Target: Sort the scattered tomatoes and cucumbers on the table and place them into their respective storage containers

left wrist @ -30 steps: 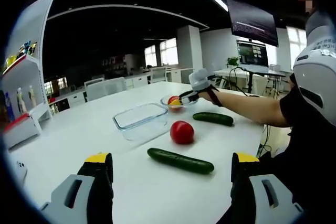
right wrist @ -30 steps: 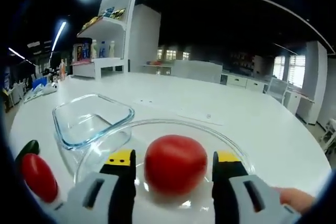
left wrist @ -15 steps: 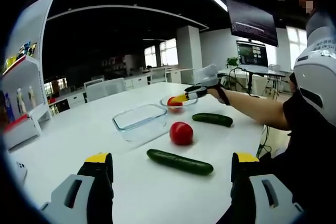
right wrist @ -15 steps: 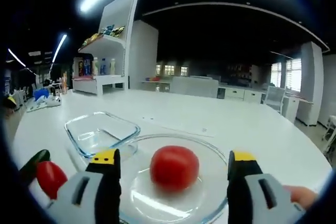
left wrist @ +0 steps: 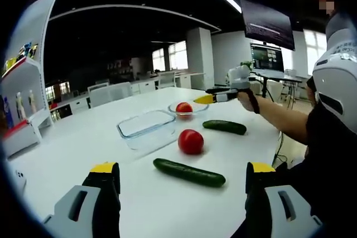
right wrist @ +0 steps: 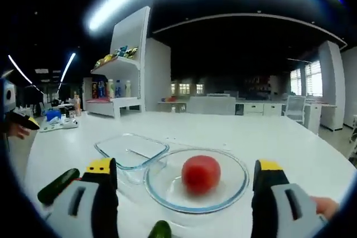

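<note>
Left gripper (left wrist: 181, 176): jaws spread wide, nothing between them, low over the white table (left wrist: 72, 149).
Rectangular clear glass dish (left wrist: 146, 125): ahead and left of the left gripper, empty; judged the cucumber container.
Near dark green cucumber (left wrist: 189, 171): just ahead of the left gripper, lying across the gap line between its jaws, flat on the table.
Loose red tomato (left wrist: 191, 141): beyond that cucumber, beside the rectangular dish.
Far dark green cucumber (left wrist: 224, 126): ahead and right, near the person's forearm.
Right gripper (right wrist: 186, 170): jaws wide apart, empty; seen from the left gripper view it is raised above the table.
Round clear glass bowl (right wrist: 167, 192): straight ahead between the right jaws, holding one red tomato (right wrist: 201, 173).
Step in hand (judgement): one tomato is binned; the next pick looks like the loose tomato.
How to do it well: descend with jaws straddling the tomato's widest part, close gently to avoid bruising or rolling it, lift clear of the rim, release low inside the bowl.
Risk: nudging the tomato toward the near cucumber.
</note>
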{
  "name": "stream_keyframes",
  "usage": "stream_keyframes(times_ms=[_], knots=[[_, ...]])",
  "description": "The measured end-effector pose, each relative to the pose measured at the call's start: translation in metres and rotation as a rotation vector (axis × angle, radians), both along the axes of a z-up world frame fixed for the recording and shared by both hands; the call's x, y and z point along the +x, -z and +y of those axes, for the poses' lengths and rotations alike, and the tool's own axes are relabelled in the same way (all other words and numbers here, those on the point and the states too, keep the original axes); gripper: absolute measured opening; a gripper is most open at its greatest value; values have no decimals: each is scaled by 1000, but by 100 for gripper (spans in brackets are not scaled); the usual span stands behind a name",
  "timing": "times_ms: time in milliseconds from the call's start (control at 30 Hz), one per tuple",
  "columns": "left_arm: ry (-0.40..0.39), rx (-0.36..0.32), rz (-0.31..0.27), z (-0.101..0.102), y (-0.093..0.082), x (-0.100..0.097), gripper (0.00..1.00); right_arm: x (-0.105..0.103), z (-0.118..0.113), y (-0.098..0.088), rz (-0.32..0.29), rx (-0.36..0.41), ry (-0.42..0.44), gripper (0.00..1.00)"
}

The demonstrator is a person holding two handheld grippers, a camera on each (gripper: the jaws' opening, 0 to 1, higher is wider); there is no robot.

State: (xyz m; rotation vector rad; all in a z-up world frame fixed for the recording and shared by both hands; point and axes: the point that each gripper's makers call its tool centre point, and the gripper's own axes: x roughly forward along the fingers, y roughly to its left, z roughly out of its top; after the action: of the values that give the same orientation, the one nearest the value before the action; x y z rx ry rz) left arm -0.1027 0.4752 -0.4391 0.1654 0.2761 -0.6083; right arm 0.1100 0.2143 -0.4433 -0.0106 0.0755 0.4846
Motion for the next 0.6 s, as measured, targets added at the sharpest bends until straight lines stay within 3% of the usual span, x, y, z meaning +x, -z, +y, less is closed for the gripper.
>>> stream_keyframes(times_ms=[200,300,600], knots=[[0,-8,3,1,2,4,93,-33,-4,-4,-10,11,-21,97],[2,-9,2,0,3,6,94,-46,-5,-1,13,22,-34,97],[16,-18,3,-4,5,9,94,-75,-10,-3,17,33,-53,97]])
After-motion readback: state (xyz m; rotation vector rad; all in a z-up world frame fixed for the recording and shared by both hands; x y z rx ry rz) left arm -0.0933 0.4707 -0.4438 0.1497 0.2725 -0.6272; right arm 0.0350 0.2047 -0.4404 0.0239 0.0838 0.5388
